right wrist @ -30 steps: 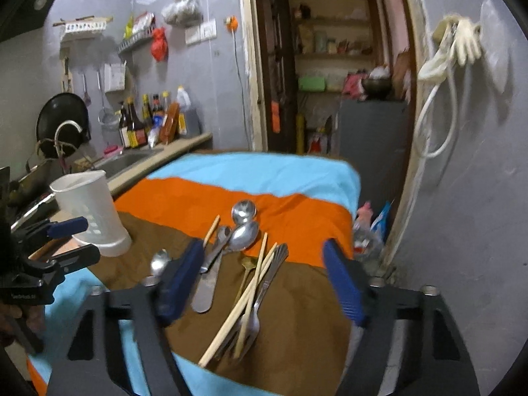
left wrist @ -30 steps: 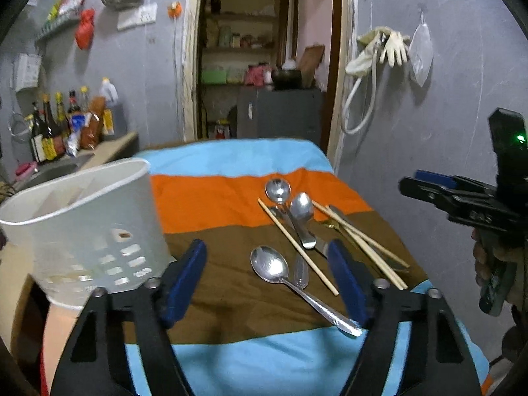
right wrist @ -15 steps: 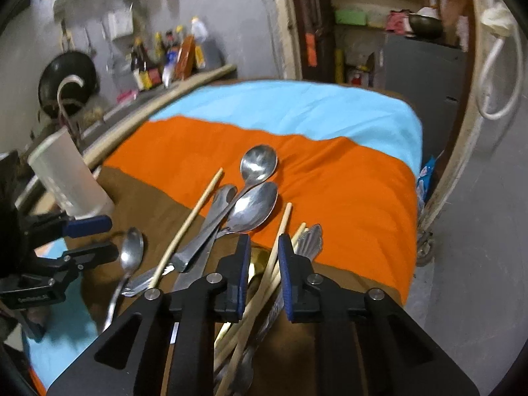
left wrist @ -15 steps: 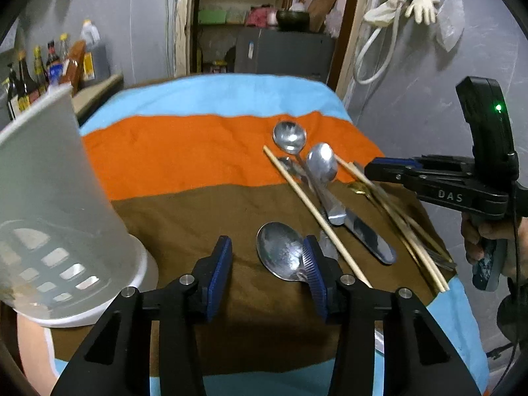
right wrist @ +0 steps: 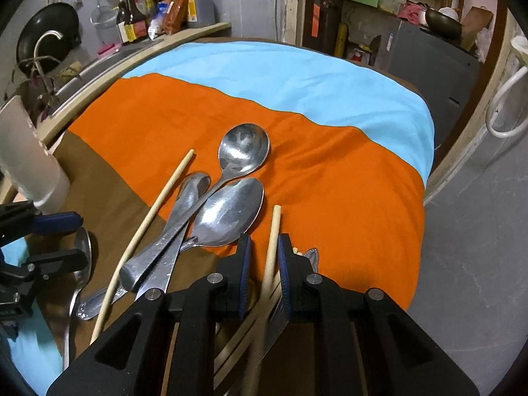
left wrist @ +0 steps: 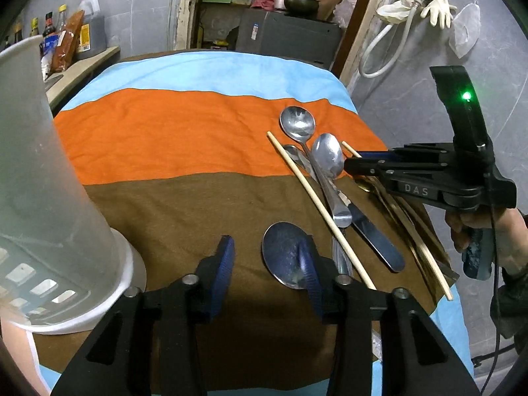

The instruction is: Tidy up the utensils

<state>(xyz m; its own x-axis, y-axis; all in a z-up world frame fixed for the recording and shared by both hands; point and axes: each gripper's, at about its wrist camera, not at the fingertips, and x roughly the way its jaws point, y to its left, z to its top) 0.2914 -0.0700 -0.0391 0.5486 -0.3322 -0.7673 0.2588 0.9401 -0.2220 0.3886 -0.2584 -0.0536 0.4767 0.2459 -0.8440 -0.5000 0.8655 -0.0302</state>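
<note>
I see the table (left wrist: pixel 204 132) under its blue, orange and brown striped cloth filling both views. The white utensil holder (left wrist: pixel 49 198) stands at the left of the left-wrist frame. Utensils lie at centre right. My left claw (left wrist: pixel 267 270) is closing, partly open, over bare cloth beside a spoon (left wrist: pixel 283 257). My right claw (right wrist: pixel 264 264) is narrow, clamped on a chopstick (right wrist: pixel 272 241).

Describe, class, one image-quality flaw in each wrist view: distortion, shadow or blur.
Left wrist view: fisheye bends the doorframe, and the left gripper shadows the brown cloth. Right wrist view: the chopstick blurs near the lens, and the counter edge curves.
</note>
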